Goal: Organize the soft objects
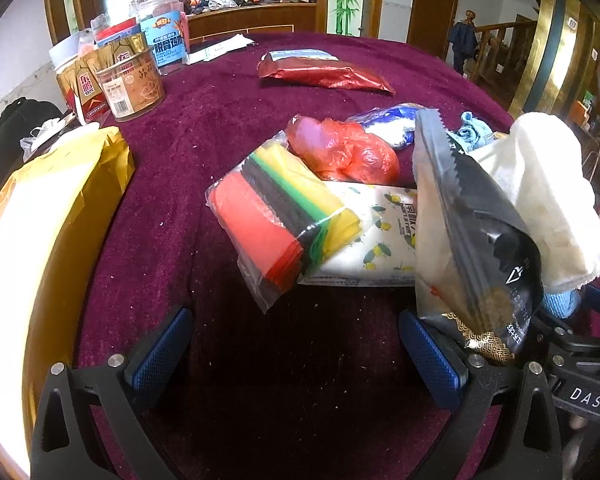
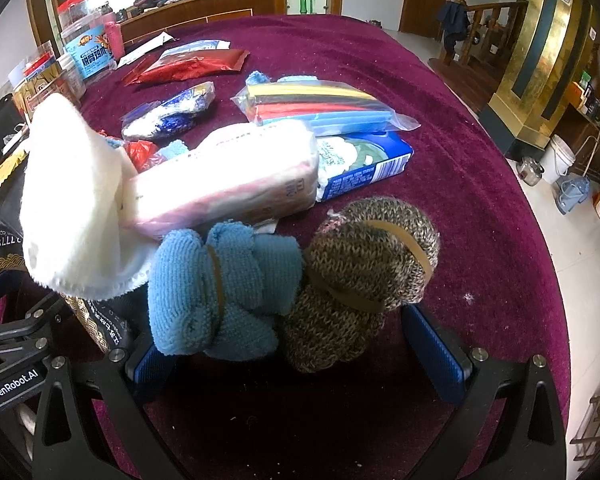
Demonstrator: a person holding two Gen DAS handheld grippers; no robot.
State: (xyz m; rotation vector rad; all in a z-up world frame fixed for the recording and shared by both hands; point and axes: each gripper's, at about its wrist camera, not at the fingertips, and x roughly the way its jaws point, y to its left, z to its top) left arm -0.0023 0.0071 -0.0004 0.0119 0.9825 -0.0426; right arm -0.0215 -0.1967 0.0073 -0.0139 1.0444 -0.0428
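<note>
A desk (image 1: 204,120) under a dark red cloth holds a heap of soft goods. The left tongs (image 1: 296,344) stand wide and hold nothing, with a clear bag of coloured sheets (image 1: 276,212) just beyond them. The right tongs (image 2: 296,340) are also spread wide, with a blue towel roll (image 2: 220,284) and a brown knitted roll (image 2: 360,264) lying between their fingers, touching each other. A white cloth (image 2: 76,208) is at near left.
</note>
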